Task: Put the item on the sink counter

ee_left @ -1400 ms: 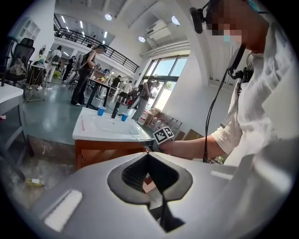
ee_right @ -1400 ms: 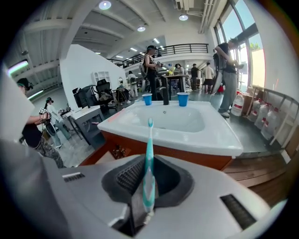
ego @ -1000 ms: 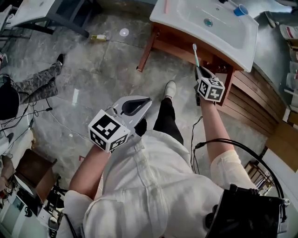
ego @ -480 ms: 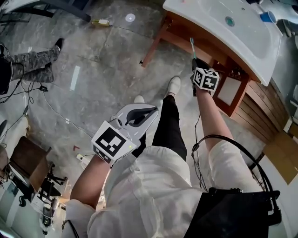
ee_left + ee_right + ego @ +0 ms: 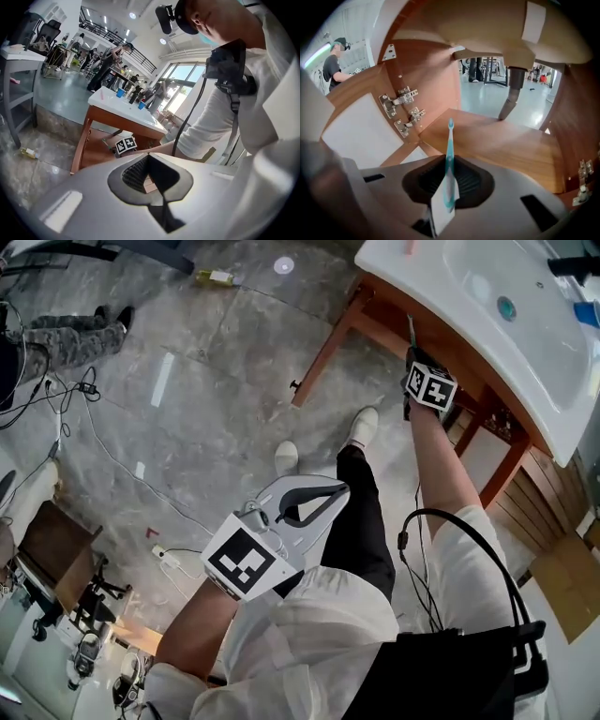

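A teal and white toothbrush [image 5: 449, 154] stands up between the jaws of my right gripper [image 5: 449, 161], which is shut on its handle. In the head view this gripper [image 5: 410, 362] is below the front edge of the white sink counter [image 5: 450, 310], with the toothbrush [image 5: 411, 331] pointing up against the wooden frame. The right gripper view looks into the wooden cabinet shelf [image 5: 501, 145] under the basin. My left gripper [image 5: 343, 487] hangs low by my leg, shut and empty; its tips [image 5: 148, 154] meet.
A grey drain pipe [image 5: 509, 98] comes down into the cabinet, and metal hinges [image 5: 401, 112] sit on its left wall. A blue cup [image 5: 591, 313] stands on the counter. Cables [image 5: 94, 442], a small bottle [image 5: 216, 277] and another person's legs [image 5: 66, 329] are on the floor at left.
My right gripper has sunk with the toothbrush from the counter's edge to below it, in front of the cabinet. The left gripper has dropped lower as well.
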`<act>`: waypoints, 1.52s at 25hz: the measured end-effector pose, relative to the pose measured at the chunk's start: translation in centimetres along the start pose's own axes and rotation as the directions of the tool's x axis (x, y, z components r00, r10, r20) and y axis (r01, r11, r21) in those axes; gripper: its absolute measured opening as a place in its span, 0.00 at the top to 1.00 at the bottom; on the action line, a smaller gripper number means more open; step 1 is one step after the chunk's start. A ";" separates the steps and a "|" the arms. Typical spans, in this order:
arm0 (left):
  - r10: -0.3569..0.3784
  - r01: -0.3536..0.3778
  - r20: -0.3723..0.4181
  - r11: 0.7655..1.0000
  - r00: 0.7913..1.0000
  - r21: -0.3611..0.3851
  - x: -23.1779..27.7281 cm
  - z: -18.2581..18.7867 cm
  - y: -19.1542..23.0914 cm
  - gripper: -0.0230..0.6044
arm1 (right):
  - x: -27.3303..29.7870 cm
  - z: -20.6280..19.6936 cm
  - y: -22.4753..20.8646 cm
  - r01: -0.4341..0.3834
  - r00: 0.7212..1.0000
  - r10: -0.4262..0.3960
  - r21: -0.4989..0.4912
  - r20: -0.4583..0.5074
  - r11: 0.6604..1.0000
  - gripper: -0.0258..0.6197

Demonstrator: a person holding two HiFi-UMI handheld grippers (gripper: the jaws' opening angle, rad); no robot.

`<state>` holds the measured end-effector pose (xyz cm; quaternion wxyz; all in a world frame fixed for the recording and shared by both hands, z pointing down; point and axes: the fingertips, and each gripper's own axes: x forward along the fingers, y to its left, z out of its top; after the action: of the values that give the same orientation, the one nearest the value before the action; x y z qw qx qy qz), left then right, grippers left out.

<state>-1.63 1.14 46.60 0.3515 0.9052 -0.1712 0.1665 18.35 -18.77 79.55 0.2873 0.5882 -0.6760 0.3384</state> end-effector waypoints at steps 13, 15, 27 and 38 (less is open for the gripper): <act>0.027 -0.025 0.022 0.995 0.999 -0.101 3.1 -1.5 3.4 0.96 | 8.8 1.8 -2.1 0.023 1.000 -0.024 0.040 0.011 0.999 0.88; 0.036 -0.033 0.022 0.993 0.999 -0.114 3.0 -1.7 3.7 0.96 | 9.1 1.7 -2.0 0.029 1.000 -0.029 0.037 0.010 0.999 0.88; 0.036 -0.034 0.013 0.992 0.999 -0.124 3.0 -2.0 3.5 0.96 | 9.5 1.3 -1.7 0.013 1.000 -0.014 0.041 0.013 0.999 0.82; -0.028 0.029 0.018 0.999 0.999 -0.042 2.6 0.0 0.6 0.96 | 3.3 0.2 -1.5 0.048 0.999 -0.048 0.007 -0.002 0.999 0.79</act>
<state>0.43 0.25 48.05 0.3715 0.9013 -0.1649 0.1499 19.33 -21.01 82.22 0.2940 0.6050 -0.6602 0.3342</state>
